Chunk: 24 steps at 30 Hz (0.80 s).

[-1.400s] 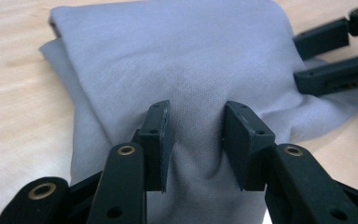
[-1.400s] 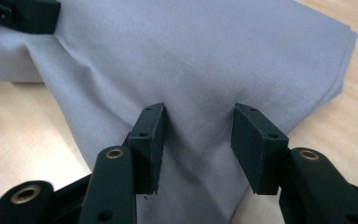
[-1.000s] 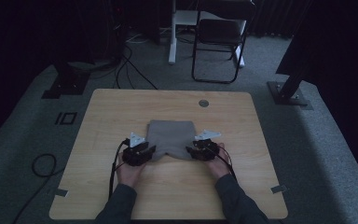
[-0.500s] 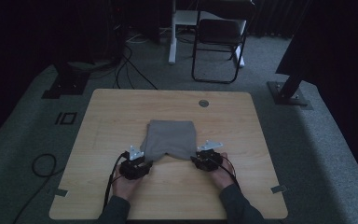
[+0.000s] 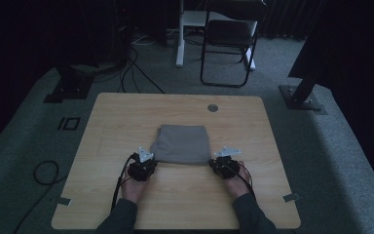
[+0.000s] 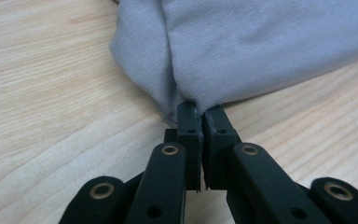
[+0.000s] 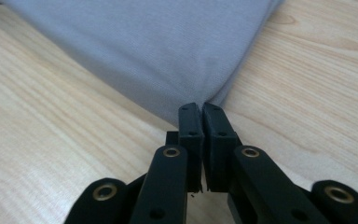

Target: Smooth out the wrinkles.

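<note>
The folded grey cloth (image 5: 182, 144) lay squarish at the desk's (image 5: 126, 117) centre; the left hand-held gripper (image 5: 143, 163) and the right hand-held gripper (image 5: 224, 163) each pinched a near corner.

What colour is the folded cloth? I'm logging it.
Plain grey cloth, clearest in the left gripper view.

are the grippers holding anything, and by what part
Both hold the grey cloth: the left hand-held gripper pinches its near left corner, the right hand-held gripper its near right corner.

My light wooden table (image 5: 126, 117) with rounded corners stands on dim grey carpet (image 5: 341, 146), a black folding chair (image 5: 228, 44) and white desk leg (image 5: 179, 34) beyond it, black cables (image 5: 136, 63) trailing into darkness.
</note>
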Each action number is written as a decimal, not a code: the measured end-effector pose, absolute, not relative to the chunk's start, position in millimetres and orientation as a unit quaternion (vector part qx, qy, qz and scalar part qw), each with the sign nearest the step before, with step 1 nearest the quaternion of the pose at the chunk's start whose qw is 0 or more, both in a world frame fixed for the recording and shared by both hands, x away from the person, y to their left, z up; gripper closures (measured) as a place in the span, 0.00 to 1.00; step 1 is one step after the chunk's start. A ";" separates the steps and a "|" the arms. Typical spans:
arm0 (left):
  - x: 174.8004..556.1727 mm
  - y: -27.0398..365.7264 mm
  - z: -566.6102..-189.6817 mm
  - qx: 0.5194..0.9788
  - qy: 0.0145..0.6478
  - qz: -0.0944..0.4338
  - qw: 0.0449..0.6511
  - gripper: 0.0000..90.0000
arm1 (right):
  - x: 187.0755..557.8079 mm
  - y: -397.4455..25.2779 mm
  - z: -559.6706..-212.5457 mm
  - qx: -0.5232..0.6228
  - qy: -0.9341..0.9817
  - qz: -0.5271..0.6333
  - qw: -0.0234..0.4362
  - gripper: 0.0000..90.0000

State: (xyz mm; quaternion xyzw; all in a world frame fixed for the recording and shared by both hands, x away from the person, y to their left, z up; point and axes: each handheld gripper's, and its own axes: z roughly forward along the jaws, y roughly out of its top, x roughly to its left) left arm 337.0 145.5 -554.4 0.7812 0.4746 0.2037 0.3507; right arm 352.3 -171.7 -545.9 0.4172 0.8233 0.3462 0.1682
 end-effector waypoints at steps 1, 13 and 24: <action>337.2 146.2 -554.4 0.780 0.476 0.205 0.350 0.96 | 351.5 -172.1 -546.0 0.416 0.824 0.347 0.165 0.93; 315.0 167.0 -546.4 0.775 0.485 0.184 0.362 0.68 | 350.0 -193.6 -541.5 0.424 0.806 0.377 0.170 0.60; 318.8 187.6 -550.8 0.754 0.518 0.200 0.351 0.65 | 359.1 -221.6 -547.9 0.448 0.790 0.370 0.196 0.58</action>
